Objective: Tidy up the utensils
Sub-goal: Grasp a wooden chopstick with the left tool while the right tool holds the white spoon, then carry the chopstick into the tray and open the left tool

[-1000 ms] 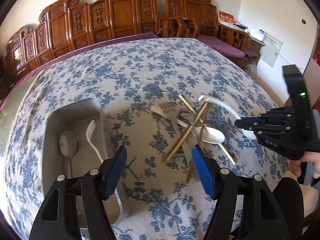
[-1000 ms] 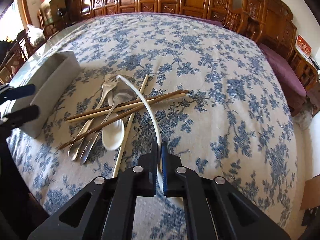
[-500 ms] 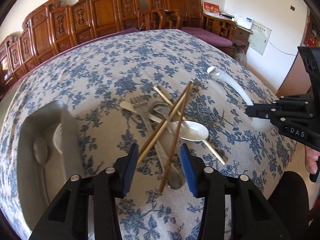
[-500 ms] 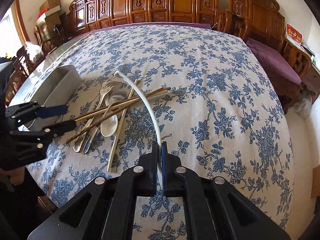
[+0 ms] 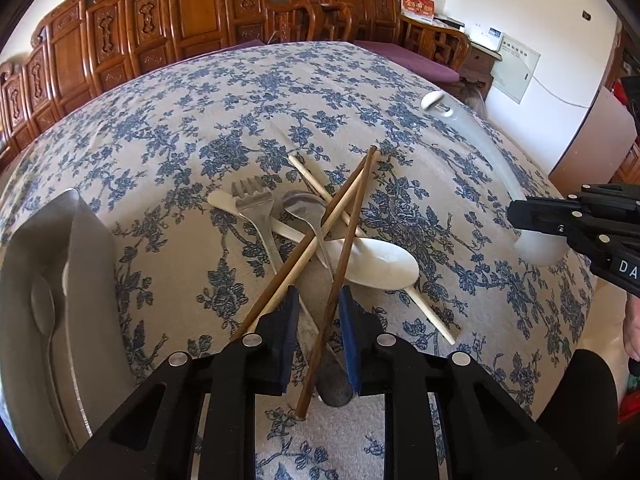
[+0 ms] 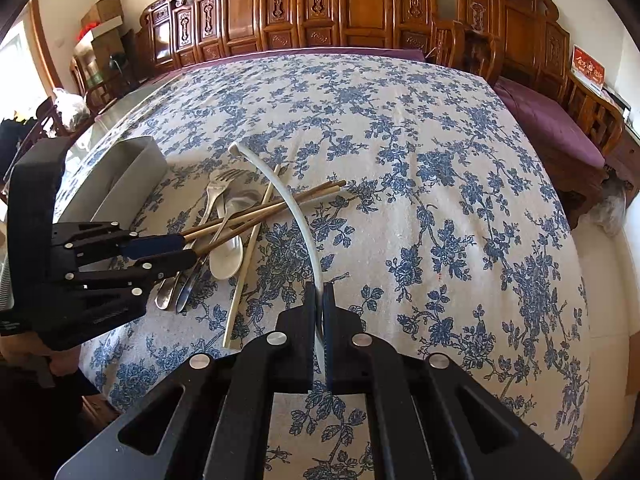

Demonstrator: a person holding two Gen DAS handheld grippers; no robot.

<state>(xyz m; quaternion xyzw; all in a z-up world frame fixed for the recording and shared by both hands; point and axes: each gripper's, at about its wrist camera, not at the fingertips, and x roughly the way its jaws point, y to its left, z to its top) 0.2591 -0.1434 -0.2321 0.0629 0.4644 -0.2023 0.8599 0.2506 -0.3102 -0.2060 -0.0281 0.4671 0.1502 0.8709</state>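
Observation:
A pile of utensils lies on the floral tablecloth: brown chopsticks (image 5: 352, 216), pale chopsticks (image 5: 316, 188), a metal fork (image 5: 256, 204), a metal spoon (image 5: 304, 204) and a white spoon (image 5: 380, 258). My left gripper (image 5: 318, 308) is open, its blue pads straddling the near ends of the brown chopsticks; it also shows in the right wrist view (image 6: 168, 252). My right gripper (image 6: 319, 300) is shut on a long white ladle (image 6: 296, 216), held above the table; its bowl shows in the left wrist view (image 5: 538, 248).
A grey tray (image 5: 84, 248) at the left holds a metal spoon (image 5: 44, 312) and a white utensil. It shows in the right wrist view too (image 6: 120, 176). Carved wooden chairs (image 6: 352, 8) line the table's far side.
My left gripper moved right from the tray to the pile and narrowed its opening around the brown chopsticks. My right gripper lifted the white ladle higher.

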